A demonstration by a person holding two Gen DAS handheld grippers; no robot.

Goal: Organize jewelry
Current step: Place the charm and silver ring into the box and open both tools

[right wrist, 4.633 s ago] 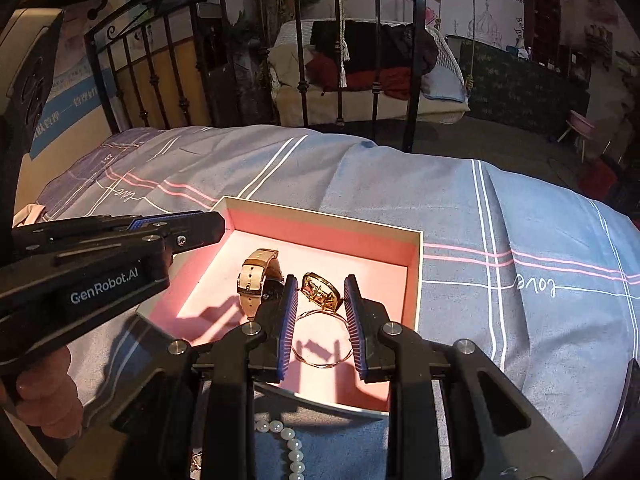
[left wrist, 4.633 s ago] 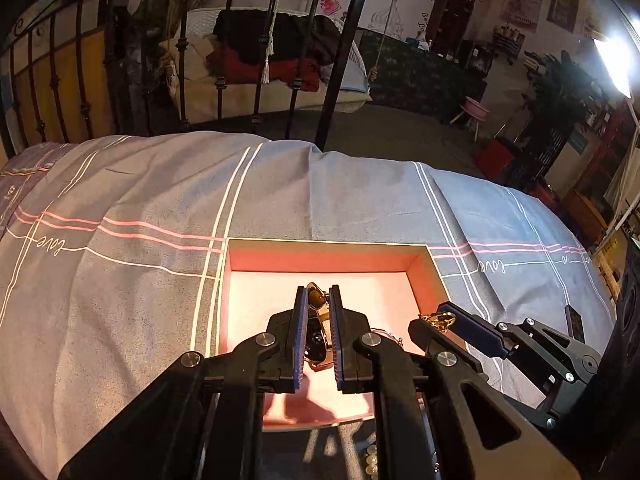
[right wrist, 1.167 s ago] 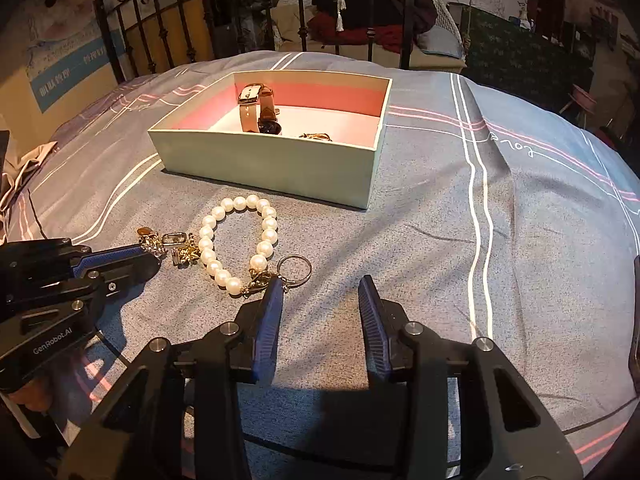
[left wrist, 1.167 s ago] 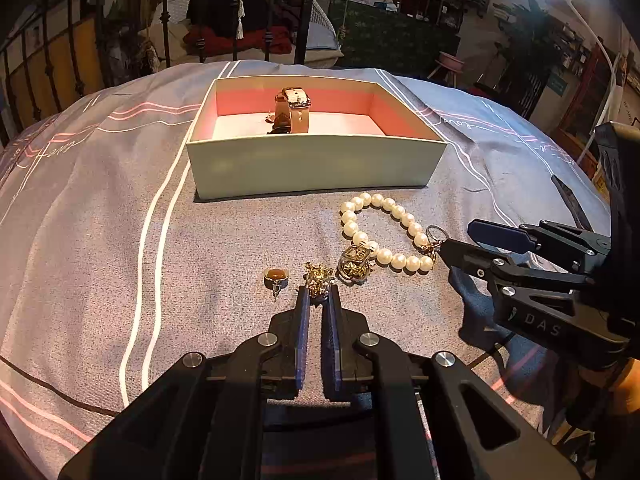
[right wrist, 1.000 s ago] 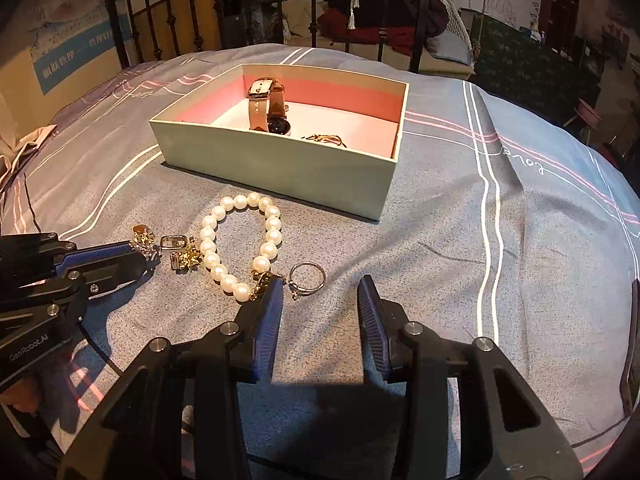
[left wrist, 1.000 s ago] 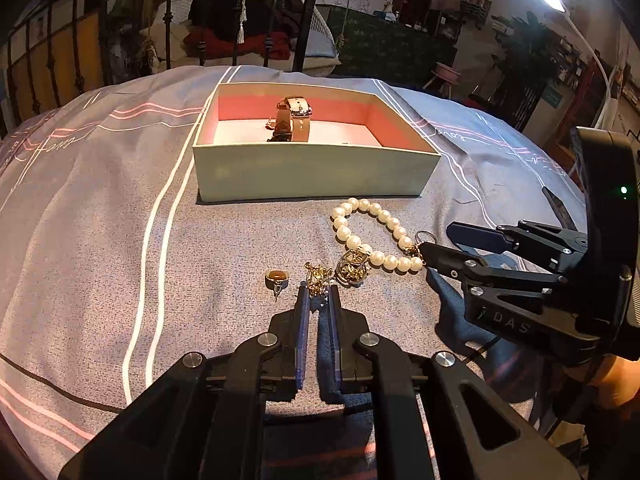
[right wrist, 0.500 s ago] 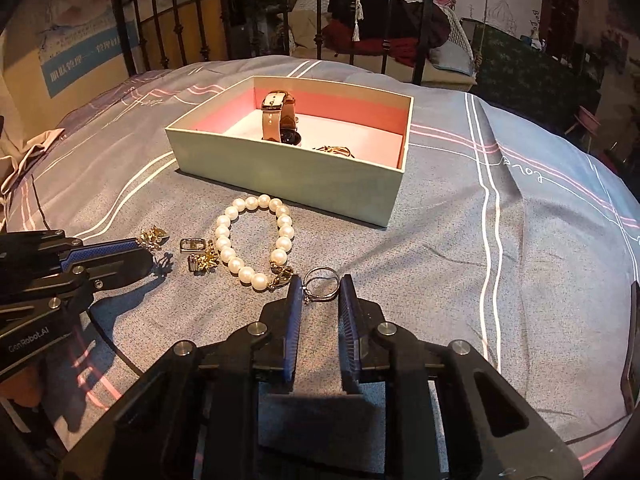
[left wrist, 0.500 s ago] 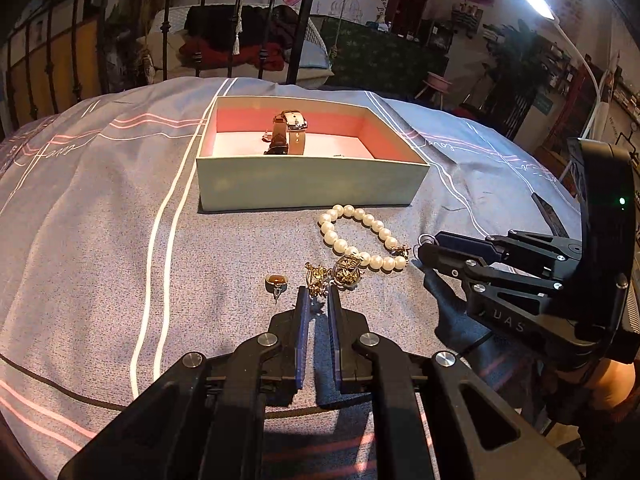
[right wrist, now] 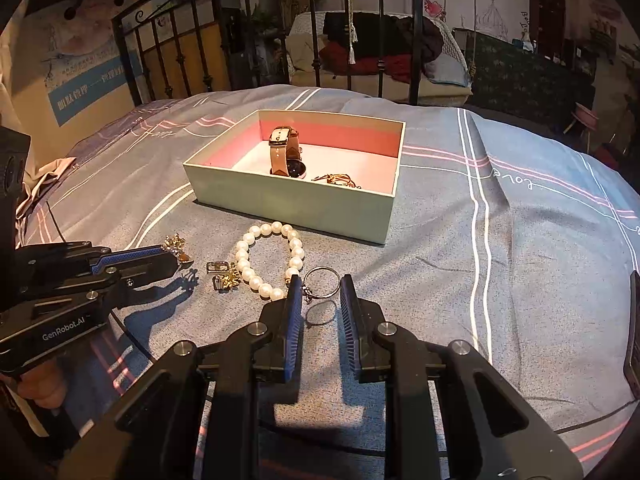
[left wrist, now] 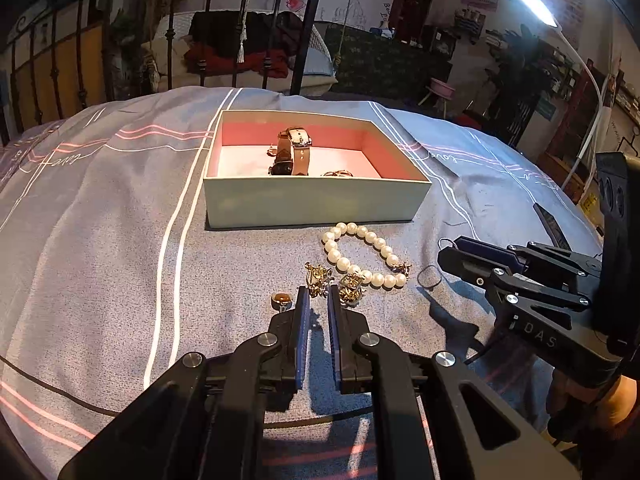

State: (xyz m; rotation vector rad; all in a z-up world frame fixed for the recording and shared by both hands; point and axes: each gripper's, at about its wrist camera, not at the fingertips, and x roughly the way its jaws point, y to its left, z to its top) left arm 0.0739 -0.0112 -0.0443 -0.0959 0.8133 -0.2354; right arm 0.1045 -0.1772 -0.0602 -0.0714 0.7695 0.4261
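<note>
left claw nearly closed, pinching a small gold charm | right claw open around a thin metal ring | white pearl bracelet on the bed beside the mint-green box, tan-strap watch inside

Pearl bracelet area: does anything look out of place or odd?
The pearl bracelet, a ring and gold charms lie loose on the bedspread, outside the box. Only the watch and a gold piece are inside. Nothing looks damaged.
</note>
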